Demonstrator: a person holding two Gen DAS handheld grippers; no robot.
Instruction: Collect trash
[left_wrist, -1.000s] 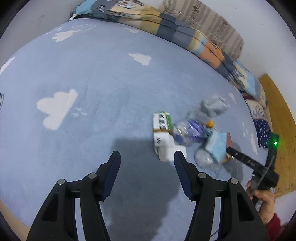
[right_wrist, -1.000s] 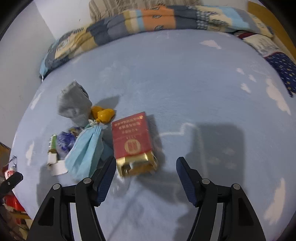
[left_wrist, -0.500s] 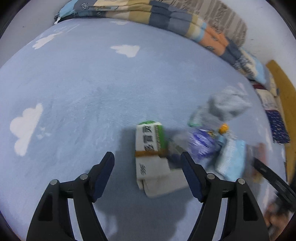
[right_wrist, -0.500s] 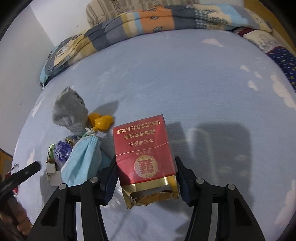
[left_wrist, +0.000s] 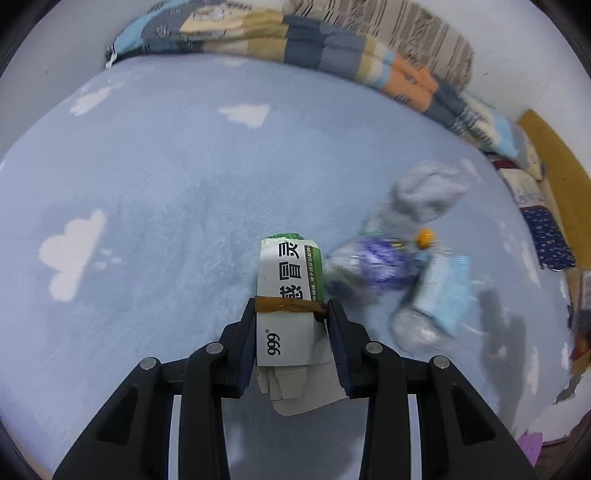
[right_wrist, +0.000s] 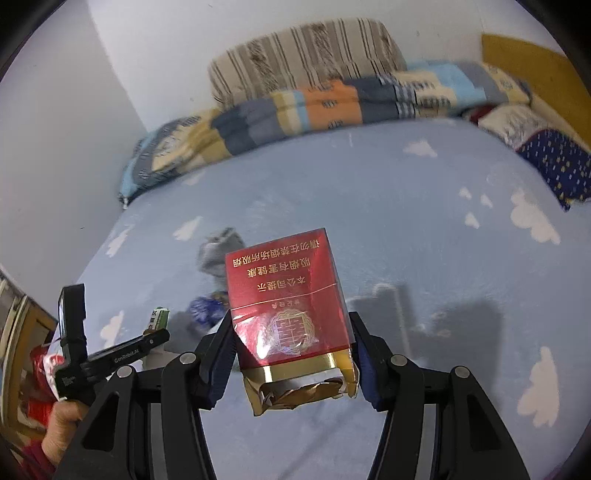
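With both grippers loaded, the pick-up step looks finished and carrying comes next; no bin shows, so where to drop is unclear. Low in the frame's centre, the left gripper (left_wrist: 291, 314) is clamped on the white medicine box (left_wrist: 286, 295), pads at its brown band, the green end sticking out ahead. At lower centre of its own view, the right gripper (right_wrist: 290, 334) squeezes the red cigarette pack (right_wrist: 286, 295) near its torn gold end, seemingly lifted off the blue blanket (right_wrist: 406, 221). A grey sock (left_wrist: 424, 192) and blue face mask (left_wrist: 443, 291) remain at right.
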